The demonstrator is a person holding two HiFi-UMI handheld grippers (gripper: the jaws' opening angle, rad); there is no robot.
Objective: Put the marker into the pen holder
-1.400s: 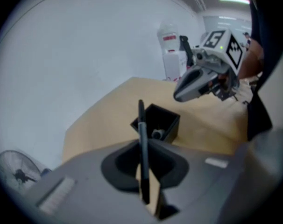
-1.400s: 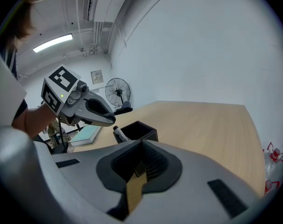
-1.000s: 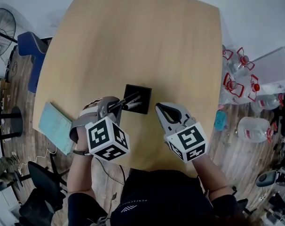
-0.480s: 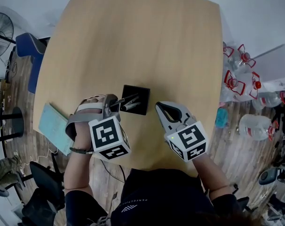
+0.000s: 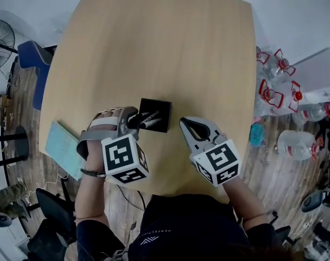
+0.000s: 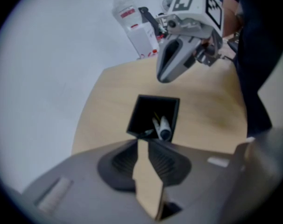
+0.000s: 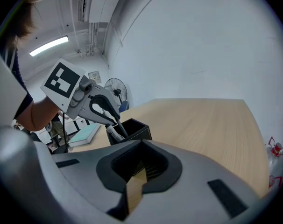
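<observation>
A black square pen holder [image 5: 160,110] stands on the wooden table [image 5: 154,42]. A white marker [image 5: 150,123] leans inside it, and in the left gripper view that marker [image 6: 163,128] rests against the holder [image 6: 144,111] wall. My left gripper [image 5: 135,119] is shut with its tips at the holder's left rim; I see nothing between the tips [image 6: 139,143]. My right gripper [image 5: 184,125] is shut and empty, just right of the holder and apart from it. In the right gripper view the left gripper [image 7: 125,134] points into the holder [image 7: 137,129].
A teal book [image 5: 64,145] lies at the table's left front edge. On the floor to the left are a blue chair [image 5: 35,56] and a fan [image 5: 1,34]. Several water bottles [image 5: 279,75] stand on the floor at the right.
My left gripper has shifted slightly left and toward me. The marker now sits lower in the holder. The right gripper has stayed put.
</observation>
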